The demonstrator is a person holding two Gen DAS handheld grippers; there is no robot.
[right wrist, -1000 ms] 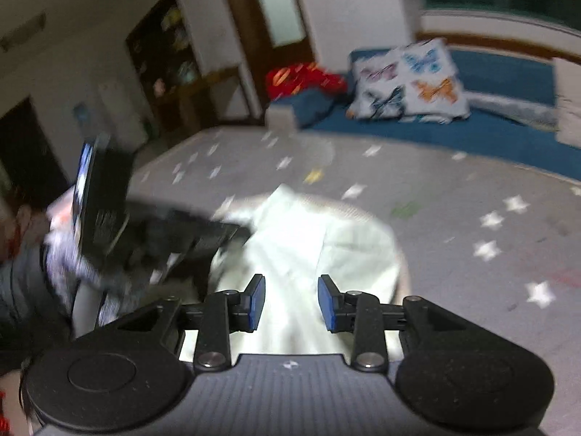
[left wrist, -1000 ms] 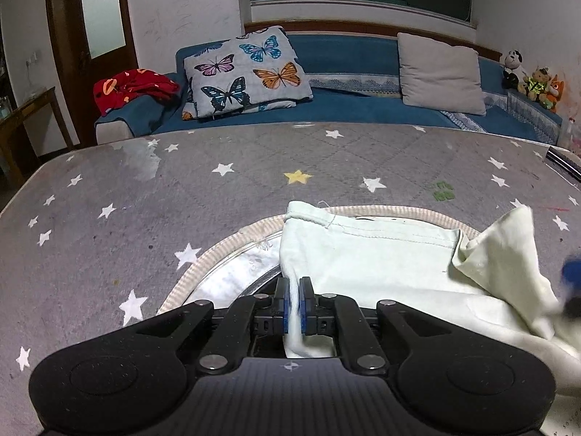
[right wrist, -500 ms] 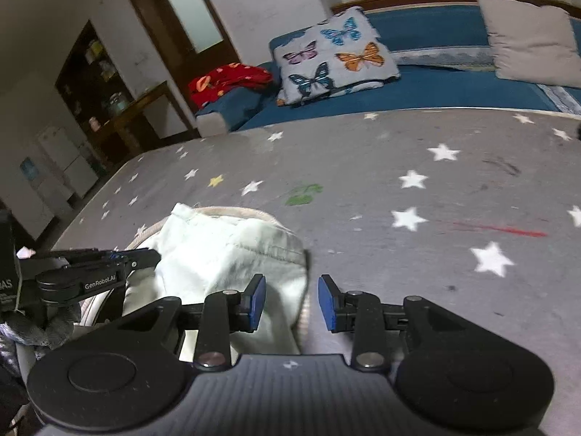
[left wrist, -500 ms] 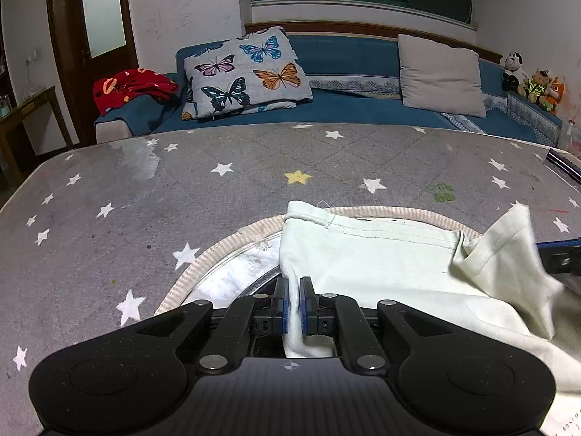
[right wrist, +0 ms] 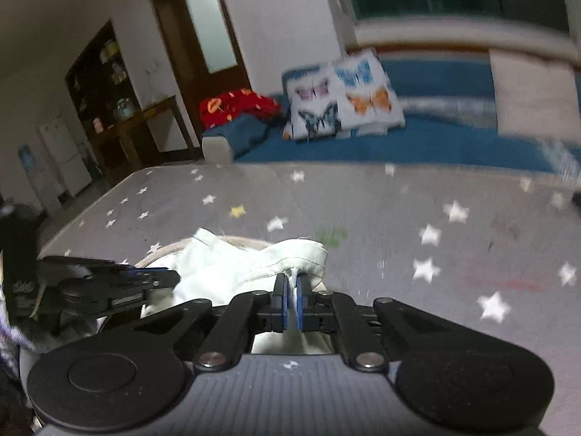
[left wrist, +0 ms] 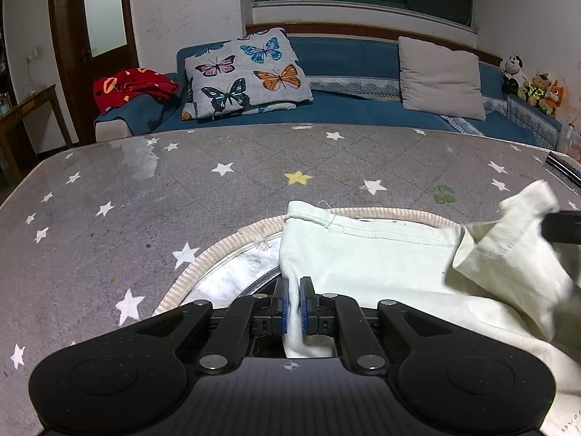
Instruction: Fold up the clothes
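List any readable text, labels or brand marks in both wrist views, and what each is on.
None can be read with confidence.
Left gripper, right wrist view: a pale printed mark on its side, too blurred to read.
Left wrist view, bottom right corner: small print on a white edge, cut off and too small to read.
Wall beside the door: faint scribbles, not legible.
Green mark on the star-patterned cover: smudged, unreadable.
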